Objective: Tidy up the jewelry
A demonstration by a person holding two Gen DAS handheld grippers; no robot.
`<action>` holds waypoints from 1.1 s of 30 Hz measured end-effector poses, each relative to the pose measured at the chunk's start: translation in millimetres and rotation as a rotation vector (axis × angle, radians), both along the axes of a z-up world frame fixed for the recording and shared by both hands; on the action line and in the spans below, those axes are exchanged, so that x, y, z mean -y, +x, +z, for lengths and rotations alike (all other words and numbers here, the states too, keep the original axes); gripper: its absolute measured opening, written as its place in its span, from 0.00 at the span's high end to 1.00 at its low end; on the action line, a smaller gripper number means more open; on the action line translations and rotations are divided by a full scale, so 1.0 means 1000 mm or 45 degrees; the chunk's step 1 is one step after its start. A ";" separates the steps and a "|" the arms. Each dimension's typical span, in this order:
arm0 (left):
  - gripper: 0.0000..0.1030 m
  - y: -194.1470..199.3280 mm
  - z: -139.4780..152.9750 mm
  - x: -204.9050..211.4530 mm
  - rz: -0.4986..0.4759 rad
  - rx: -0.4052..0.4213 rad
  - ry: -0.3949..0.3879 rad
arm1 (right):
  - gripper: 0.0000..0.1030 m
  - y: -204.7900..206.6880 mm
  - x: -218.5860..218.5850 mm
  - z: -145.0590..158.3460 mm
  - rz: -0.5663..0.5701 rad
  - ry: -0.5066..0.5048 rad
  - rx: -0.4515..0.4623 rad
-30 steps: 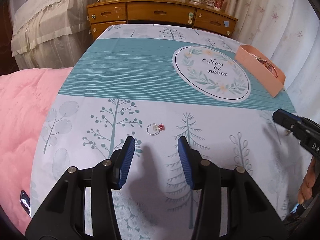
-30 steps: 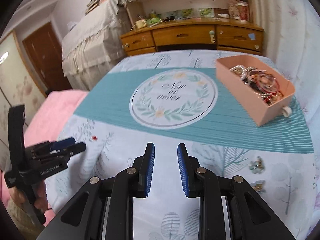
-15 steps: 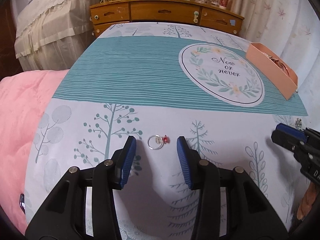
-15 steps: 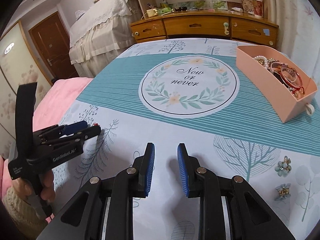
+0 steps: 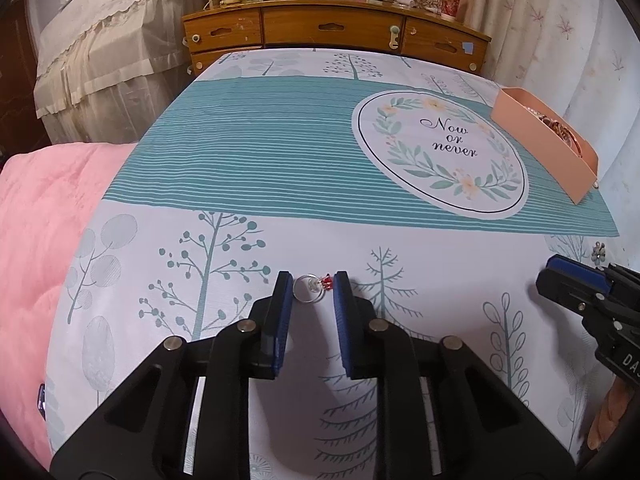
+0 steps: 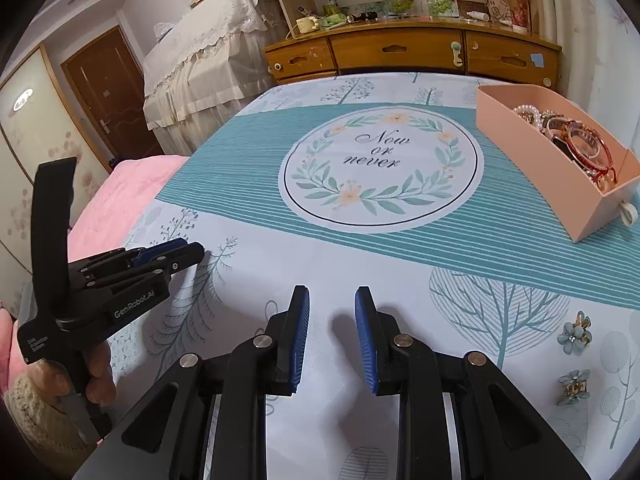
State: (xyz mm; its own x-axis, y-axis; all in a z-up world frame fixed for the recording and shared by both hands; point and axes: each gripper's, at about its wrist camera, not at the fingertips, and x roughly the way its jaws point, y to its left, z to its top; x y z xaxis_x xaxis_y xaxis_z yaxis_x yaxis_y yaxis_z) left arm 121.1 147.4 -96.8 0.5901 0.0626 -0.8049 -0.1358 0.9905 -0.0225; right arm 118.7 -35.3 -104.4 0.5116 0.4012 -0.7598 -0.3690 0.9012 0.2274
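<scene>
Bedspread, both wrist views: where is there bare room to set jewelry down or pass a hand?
Free: the striped teal band left of the wreath print, and the patch ahead of the right gripper. Crowded: the pink tray, the two flower clips beside that gripper, and the ring between the left gripper fingers.

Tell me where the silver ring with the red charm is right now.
In the left wrist view the ring lies on the bedspread, low and centre, between the left gripper fingertips, whose jaws have just been closing around it.
</scene>
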 end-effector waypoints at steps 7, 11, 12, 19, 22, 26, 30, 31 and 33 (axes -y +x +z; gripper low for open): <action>0.86 -0.001 0.003 0.001 0.016 -0.001 -0.017 | 0.77 -0.007 0.005 0.007 -0.002 0.005 0.047; 0.92 -0.003 0.010 0.007 -0.005 0.011 -0.016 | 0.77 -0.010 0.008 0.012 -0.006 0.008 0.068; 0.92 -0.004 0.013 0.010 -0.014 0.018 -0.013 | 0.77 -0.011 0.009 0.014 -0.007 0.008 0.079; 0.91 -0.010 0.020 0.018 -0.034 0.013 0.019 | 0.77 -0.020 0.018 0.023 -0.012 0.020 0.129; 0.91 -0.012 0.016 0.014 0.003 -0.009 0.012 | 0.77 -0.022 0.024 0.025 -0.018 0.027 0.132; 0.91 -0.017 0.007 0.009 0.063 -0.071 0.003 | 0.77 -0.023 0.030 0.025 -0.024 0.040 0.128; 0.91 -0.023 0.004 0.007 0.085 -0.097 -0.056 | 0.77 -0.023 0.032 0.025 -0.026 0.054 0.126; 0.91 -0.023 0.004 0.008 0.081 -0.094 -0.063 | 0.77 -0.023 0.033 0.024 -0.025 0.057 0.122; 0.91 -0.020 0.004 0.009 0.079 -0.089 -0.067 | 0.77 -0.022 0.033 0.021 -0.021 0.065 0.109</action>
State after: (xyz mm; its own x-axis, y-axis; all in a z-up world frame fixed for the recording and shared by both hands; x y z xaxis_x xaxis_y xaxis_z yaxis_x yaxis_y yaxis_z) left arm 100.7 138.8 -92.3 0.5290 0.0543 -0.8469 -0.2001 0.9778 -0.0623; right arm 96.6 -68.5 -83.0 0.5809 0.4293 -0.6916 -0.3743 0.8953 0.2414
